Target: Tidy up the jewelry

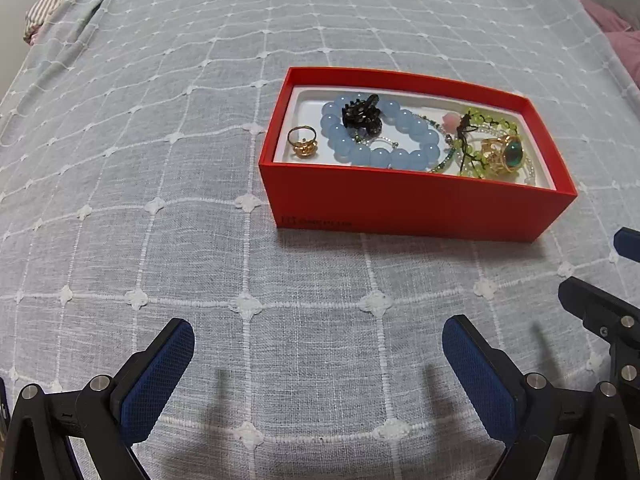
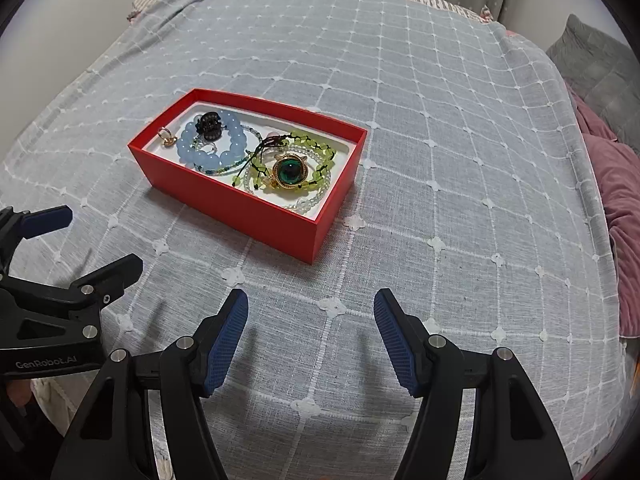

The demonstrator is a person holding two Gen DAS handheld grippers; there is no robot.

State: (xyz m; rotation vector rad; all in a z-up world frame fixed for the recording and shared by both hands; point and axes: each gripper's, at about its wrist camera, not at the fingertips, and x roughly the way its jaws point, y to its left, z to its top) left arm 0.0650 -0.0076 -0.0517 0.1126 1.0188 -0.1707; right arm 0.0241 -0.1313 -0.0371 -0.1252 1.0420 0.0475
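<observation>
A red box (image 1: 400,204) (image 2: 224,200) sits on the grey checked bedspread and holds the jewelry. Inside lie a blue bead bracelet (image 1: 384,156) (image 2: 196,156), a black hair claw (image 1: 360,114) (image 2: 209,124), a small gold ring (image 1: 303,142) (image 2: 167,137), a gold ring with a green stone (image 1: 506,154) (image 2: 290,172) and green bead strands (image 1: 474,160) (image 2: 316,148). My left gripper (image 1: 318,340) is open and empty, nearer than the box. My right gripper (image 2: 311,312) is open and empty, also nearer than the box. The left gripper also shows at the left edge of the right wrist view (image 2: 86,242).
The grey bedspread (image 1: 200,160) (image 2: 440,160) covers the whole bed. A striped pillow (image 1: 52,4) lies at the far left corner. Pink bedding (image 2: 616,184) and a grey cushion (image 2: 596,64) lie along the right edge.
</observation>
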